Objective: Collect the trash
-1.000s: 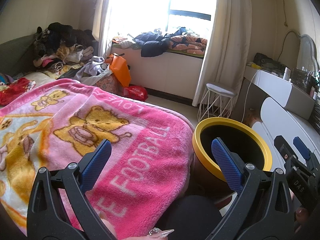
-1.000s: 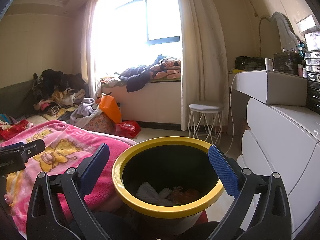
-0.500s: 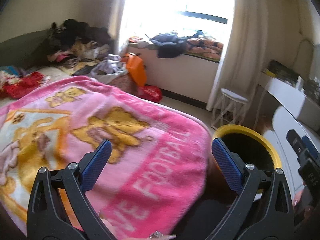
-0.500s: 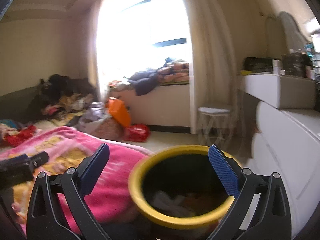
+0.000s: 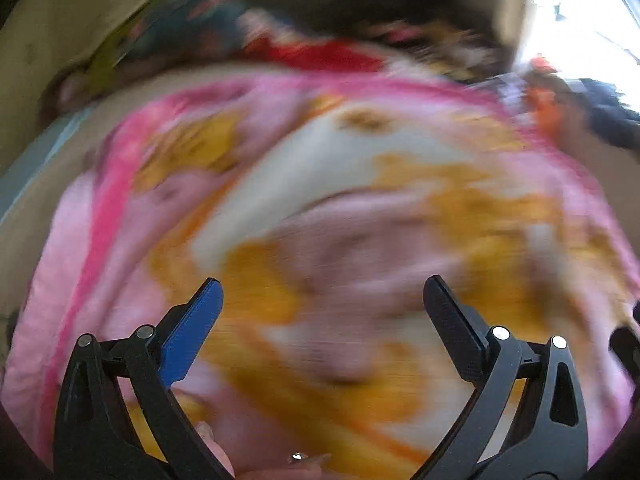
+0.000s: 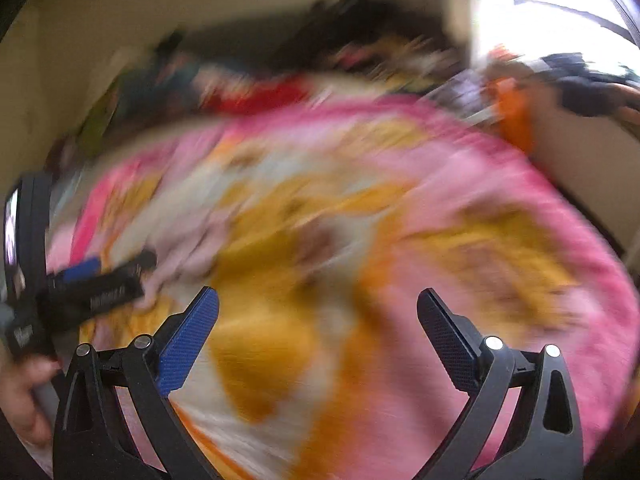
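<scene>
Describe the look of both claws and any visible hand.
Each claw, left and right, has black triangular cut-out arms, silver rivets, and textured pads, one showing blue, one dark. A bare hand grips the left handle; long nails, one with a gem.

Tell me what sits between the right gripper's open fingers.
Only the pink blanket shows between the right gripper fingers, in the blurred right wrist view; no trash is discernible.

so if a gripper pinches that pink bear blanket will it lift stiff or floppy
Probably floppy: the pink bear blanket drapes softly over the bed. It looks plush, so the open left gripper would likely bunch up a fold, not lift it whole. Motion blur hides finer texture.
</scene>
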A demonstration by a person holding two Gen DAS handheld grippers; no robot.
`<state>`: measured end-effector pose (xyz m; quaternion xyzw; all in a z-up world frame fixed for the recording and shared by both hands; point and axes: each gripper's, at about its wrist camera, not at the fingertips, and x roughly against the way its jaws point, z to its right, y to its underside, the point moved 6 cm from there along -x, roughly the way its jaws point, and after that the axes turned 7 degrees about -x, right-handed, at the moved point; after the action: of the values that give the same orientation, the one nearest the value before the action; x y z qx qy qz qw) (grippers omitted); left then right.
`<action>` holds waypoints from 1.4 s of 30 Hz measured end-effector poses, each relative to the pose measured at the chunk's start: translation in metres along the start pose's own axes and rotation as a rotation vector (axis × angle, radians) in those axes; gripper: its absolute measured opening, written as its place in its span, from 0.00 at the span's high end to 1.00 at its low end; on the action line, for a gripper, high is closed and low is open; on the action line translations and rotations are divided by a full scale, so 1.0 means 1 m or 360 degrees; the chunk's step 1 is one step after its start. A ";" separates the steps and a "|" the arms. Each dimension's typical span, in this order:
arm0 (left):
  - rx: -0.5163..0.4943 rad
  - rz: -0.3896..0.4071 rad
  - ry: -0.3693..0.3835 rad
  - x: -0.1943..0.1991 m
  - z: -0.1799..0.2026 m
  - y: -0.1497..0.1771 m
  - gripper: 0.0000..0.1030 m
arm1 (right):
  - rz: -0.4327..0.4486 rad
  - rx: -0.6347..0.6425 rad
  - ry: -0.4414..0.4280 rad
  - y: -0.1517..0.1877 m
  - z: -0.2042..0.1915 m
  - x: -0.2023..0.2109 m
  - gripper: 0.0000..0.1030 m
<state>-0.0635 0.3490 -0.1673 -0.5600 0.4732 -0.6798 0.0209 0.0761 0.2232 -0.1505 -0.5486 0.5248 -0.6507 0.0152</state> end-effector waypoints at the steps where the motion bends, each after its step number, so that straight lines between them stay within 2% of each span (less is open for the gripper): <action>1: 0.0041 -0.0040 -0.0098 -0.014 -0.019 0.005 0.10 | -0.0051 0.0036 -0.0026 0.002 -0.013 -0.017 0.06; 2: 0.0081 -0.0074 -0.0186 -0.025 -0.036 0.012 0.10 | -0.0122 0.0102 -0.0044 0.007 -0.028 -0.040 0.06; 3: 0.0136 -0.0148 -0.0225 -0.037 -0.048 0.020 0.10 | -0.0246 0.0203 -0.0050 0.017 -0.043 -0.070 0.05; 4: 0.0178 -0.0168 -0.0167 -0.042 -0.053 0.023 0.10 | -0.0344 0.0281 -0.0039 0.026 -0.050 -0.089 0.05; 5: 0.0197 -0.0160 -0.0144 -0.043 -0.056 0.023 0.10 | -0.0302 0.0366 0.0027 0.030 -0.056 -0.102 0.05; 6: 0.0183 -0.0159 -0.0158 -0.043 -0.056 0.022 0.10 | -0.0261 0.0370 0.0037 0.031 -0.060 -0.099 0.05; 8: 0.0144 -0.0167 -0.0204 -0.043 -0.055 0.023 0.10 | -0.0189 0.0316 -0.0031 0.026 -0.059 -0.088 0.05; 11: 0.0122 -0.0173 -0.0232 -0.039 -0.049 0.023 0.10 | -0.0234 0.0280 -0.0064 0.023 -0.059 -0.092 0.05; 15: 0.0115 -0.0168 -0.0236 -0.038 -0.048 0.022 0.10 | -0.0220 0.0307 -0.0035 0.018 -0.065 -0.094 0.05; 19: 0.0084 -0.0179 -0.0274 -0.040 -0.043 0.023 0.10 | -0.0218 0.0301 -0.0041 0.027 -0.054 -0.089 0.05; 42: 0.0089 -0.0180 -0.0268 -0.040 -0.043 0.023 0.10 | -0.0216 0.0299 -0.0042 0.026 -0.053 -0.089 0.05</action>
<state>-0.0935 0.3856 -0.2091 -0.6402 0.4182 -0.6433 0.0378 0.0585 0.3002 -0.2229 -0.5875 0.4229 -0.6893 0.0292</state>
